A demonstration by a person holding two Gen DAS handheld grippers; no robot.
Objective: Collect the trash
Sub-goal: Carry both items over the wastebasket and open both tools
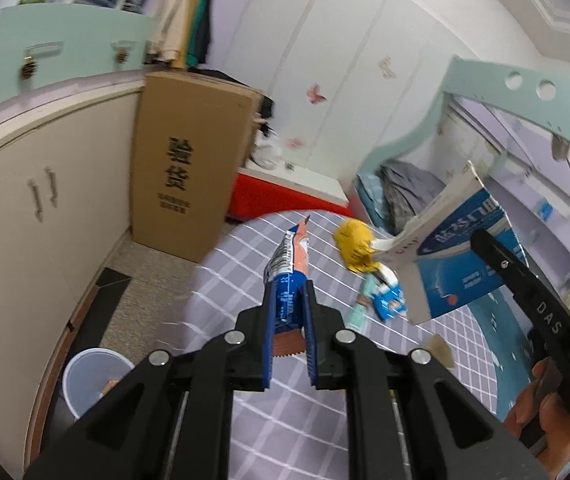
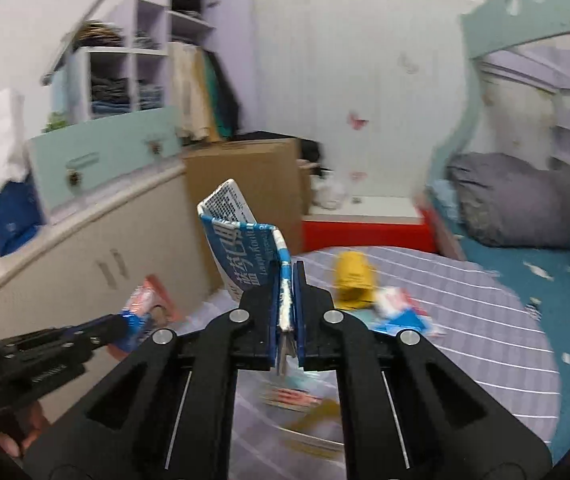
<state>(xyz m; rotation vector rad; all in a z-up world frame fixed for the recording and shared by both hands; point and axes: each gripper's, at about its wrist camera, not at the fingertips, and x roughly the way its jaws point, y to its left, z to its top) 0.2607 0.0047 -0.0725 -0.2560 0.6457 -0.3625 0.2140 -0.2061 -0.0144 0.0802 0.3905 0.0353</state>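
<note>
Trash lies scattered on the lilac checked bedcover point(image 1: 285, 420): a crumpled yellow wrapper point(image 1: 355, 249) toward the far side, small blue-and-white packets point(image 1: 385, 300) just near of it, more scraps blurred at the near edge in the right wrist view. Left gripper point(image 1: 289, 294) nearly closed, both pads clamped on a blue, white and orange snack wrapper point(image 1: 291, 256), which sticks up and forward past the fingertips above the cover; its serrated end shows between the pads lower down. Right gripper point(image 2: 287, 292) fully pinched on the folded edge of a flattened blue-and-white carton point(image 2: 231, 248), with the carton body standing up to the left of the jaws, clear of the cover. From the left wrist view the same carton hangs at the right, held aloft, a hand point(image 1: 545, 408) on that gripper's grip below it. White bin point(image 1: 93, 380) on the floor at near left, beside the cream cabinet point(image 1: 37, 260). Tall cardboard box point(image 1: 189, 168) stands on the floor by the far left corner of the bed.
</note>
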